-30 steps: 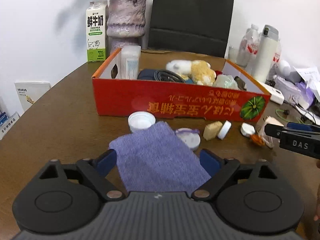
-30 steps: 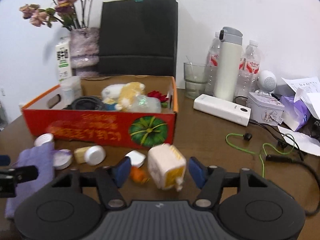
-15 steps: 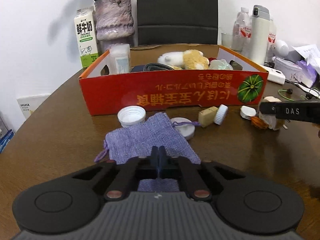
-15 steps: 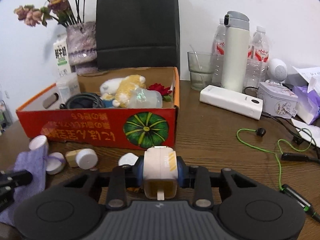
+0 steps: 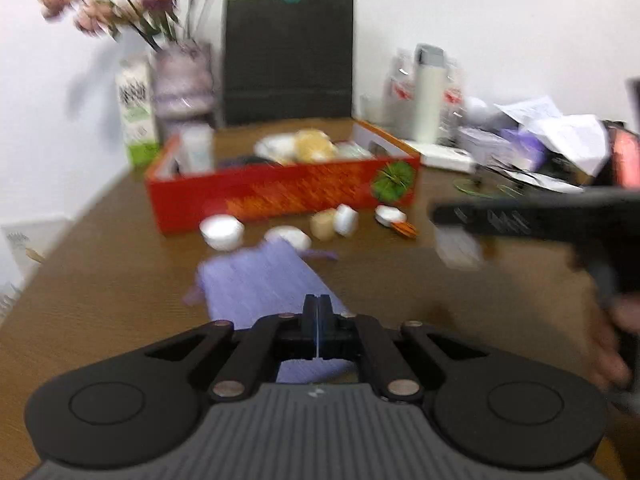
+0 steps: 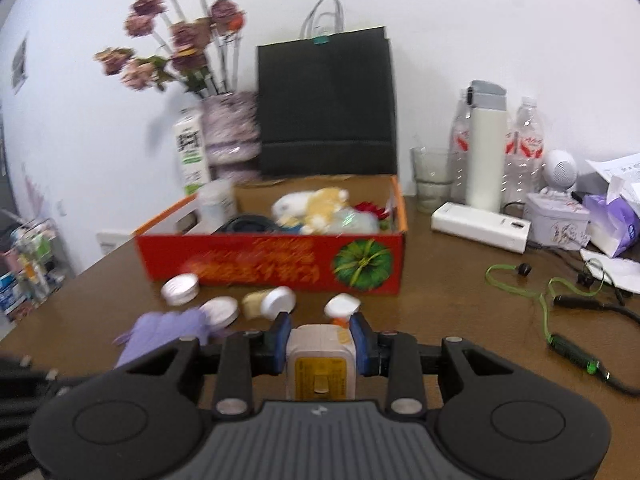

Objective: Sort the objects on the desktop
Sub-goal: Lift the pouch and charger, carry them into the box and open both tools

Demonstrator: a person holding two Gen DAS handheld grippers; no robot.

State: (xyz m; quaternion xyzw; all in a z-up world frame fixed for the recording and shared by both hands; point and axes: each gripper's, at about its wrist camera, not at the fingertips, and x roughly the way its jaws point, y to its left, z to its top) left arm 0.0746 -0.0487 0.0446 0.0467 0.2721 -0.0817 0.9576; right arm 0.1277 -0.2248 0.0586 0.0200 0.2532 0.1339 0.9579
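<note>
My left gripper (image 5: 317,312) is shut on the near edge of a purple cloth pouch (image 5: 260,276), which hangs down toward the table. My right gripper (image 6: 321,338) is shut on a white charger plug (image 6: 320,364) with a yellow label, held above the table. The right gripper also shows in the left wrist view (image 5: 520,216). The red cardboard box (image 6: 272,264) stands ahead, holding plush toys, a cable and a white container. White lids (image 6: 181,287), a small beige jar (image 6: 256,303) and a white cap (image 6: 340,305) lie in front of it.
A black paper bag (image 6: 326,104), a vase of dried flowers (image 6: 230,132) and a milk carton (image 6: 191,152) stand behind the box. A thermos (image 6: 486,156), bottles, a glass, a white power bank (image 6: 480,226), green cable (image 6: 540,296) and tissues crowd the right side.
Both grippers closed, left on the pouch and right on the plug, then rose. The pouch and plug have lifted off the table and both views have pulled back from the box.
</note>
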